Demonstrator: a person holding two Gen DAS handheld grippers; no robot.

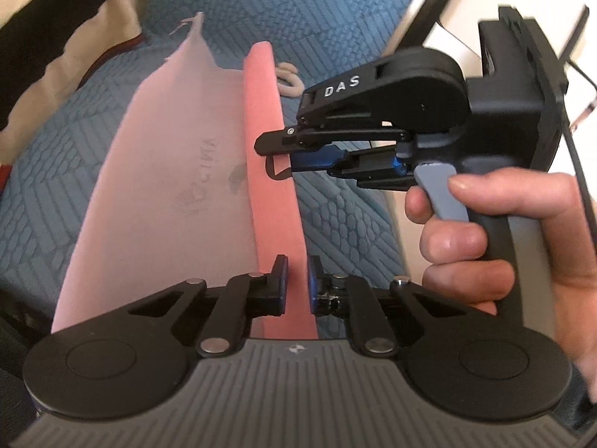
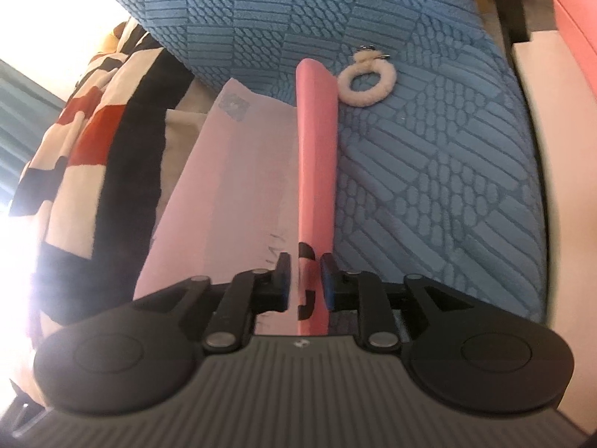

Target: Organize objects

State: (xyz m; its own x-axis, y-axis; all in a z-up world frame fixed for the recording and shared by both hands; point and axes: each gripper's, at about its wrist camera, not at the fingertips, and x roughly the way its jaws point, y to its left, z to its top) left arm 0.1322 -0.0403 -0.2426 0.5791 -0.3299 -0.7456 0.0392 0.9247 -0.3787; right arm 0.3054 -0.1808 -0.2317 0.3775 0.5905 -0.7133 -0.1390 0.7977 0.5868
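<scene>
A pale pink flat bag point(image 1: 168, 171) with faint print lies on the blue quilted cover point(image 1: 335, 11). Its darker pink folded edge point(image 1: 266, 149) stands up along its right side. My left gripper point(image 1: 297, 280) is shut on the near end of that fold, which fills the gap between the pads. My right gripper point(image 1: 278, 153), held by a person's hand point(image 1: 485, 242), reaches in from the right with the fold's rim between its fingers. In the right wrist view the fold point(image 2: 315, 149) runs between the right gripper's point(image 2: 306, 280) pads, with a slit of space beside the left pad, so it stands open.
A white fluffy ring point(image 2: 366, 82) with a metal clasp lies on the cover point(image 2: 429, 186) just right of the fold's far end, and the ring point(image 1: 289, 80) also shows in the left wrist view. A red, black and cream blanket point(image 2: 93, 142) lies at left. White furniture point(image 1: 466, 18) borders the right.
</scene>
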